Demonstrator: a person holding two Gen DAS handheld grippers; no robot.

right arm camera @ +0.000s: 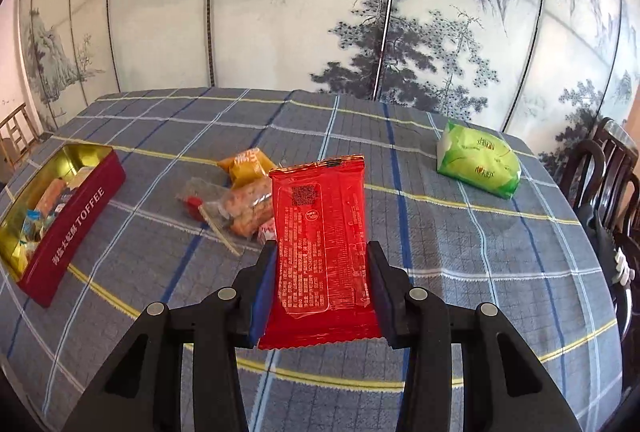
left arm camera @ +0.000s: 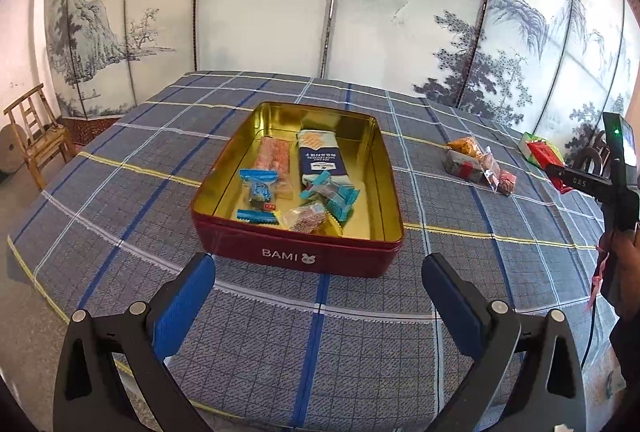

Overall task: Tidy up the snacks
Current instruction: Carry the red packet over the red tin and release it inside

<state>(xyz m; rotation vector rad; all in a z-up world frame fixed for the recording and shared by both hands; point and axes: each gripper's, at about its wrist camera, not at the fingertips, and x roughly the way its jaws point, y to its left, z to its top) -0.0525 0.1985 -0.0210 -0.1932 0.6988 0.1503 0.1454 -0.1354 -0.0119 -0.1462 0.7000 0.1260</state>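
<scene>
1. Closest in the right wrist view, the right gripper (right arm camera: 320, 288) has its fingers (right arm camera: 380, 284) closed partway on the red snack packet (right arm camera: 320, 232), pinching its lower side edges so that it stands upright above the counter (right arm camera: 460, 272).
2. Here the grip looks marginal: the wrapper is thin and glossy and is held only by its edges, so it could bow or slide out if the hand swings quickly toward the tin.
3. In the left wrist view, the left gripper (left arm camera: 318, 296) hangs with its blue-padded fingers (left arm camera: 184, 306) spread wide and holding nothing, just in front of the red tin (left arm camera: 296, 252).
4. The tin sits open on the checked cloth, already holding several blue-wrapped sweets (left arm camera: 258, 189), an orange bar (left arm camera: 274, 157) and a long blue-and-white packet (left arm camera: 320, 155); its right side looks freest.
5. A packet dropped on the crowded near end could perch on the sweets or catch the rim and tip out.
6. Beyond the held packet lie the loose snacks (right arm camera: 240, 199), a yellow bag and clear-wrapped pieces overlapping one another; a grab there may pull up more than one.
7. Farther right lies a green tissue pack (right arm camera: 478, 163), which is probably not a snack and could be binned by mistake.
8. Behind stands a painted folding screen (right arm camera: 360, 11).
</scene>
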